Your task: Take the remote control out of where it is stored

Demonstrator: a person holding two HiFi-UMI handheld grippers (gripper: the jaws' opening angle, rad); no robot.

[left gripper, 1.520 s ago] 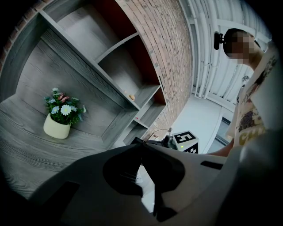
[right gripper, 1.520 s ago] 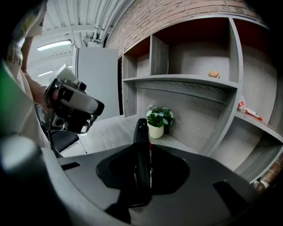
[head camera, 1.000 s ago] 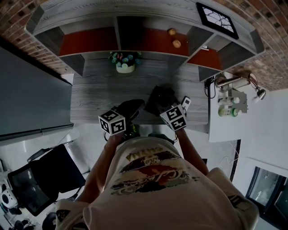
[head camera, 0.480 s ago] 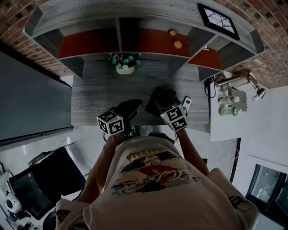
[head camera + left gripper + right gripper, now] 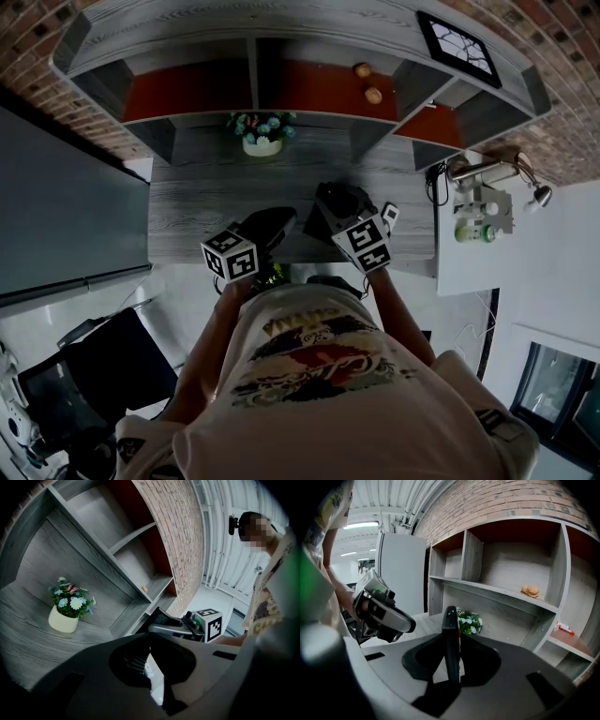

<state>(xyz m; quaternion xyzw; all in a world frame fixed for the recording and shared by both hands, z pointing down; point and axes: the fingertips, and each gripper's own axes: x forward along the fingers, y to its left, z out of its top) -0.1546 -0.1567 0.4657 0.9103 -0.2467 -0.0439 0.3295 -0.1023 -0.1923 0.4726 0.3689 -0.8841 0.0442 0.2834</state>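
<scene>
The remote control (image 5: 450,620) was gripped on edge, as a thin dark slab, by the clenched right claw (image 5: 451,641). It was held above the bench (image 5: 187,202) near the front edge, right of the middle. The place it had been stored in could not be made out in any view. The edge-on hold was judged to suit so slim a body, since the pads bore on its two broad faces and twisting was checked. The left claw (image 5: 150,652) was held level at the front edge, left of the middle, probably to be kept clear of the working side. Its jaws stood close together with a pale sliver in the gap, and whether that sliver was pinched could not be told. A flower pot (image 5: 262,142) filled with small flowers was set at the middle of the back edge. In the shelf unit (image 5: 251,70) behind it, two small round brown pieces (image 5: 363,68) lay in one compartment. A small red-and-white thing (image 5: 564,627) lay in a lower compartment at the right end, and nothing else was made out in the rest.
</scene>
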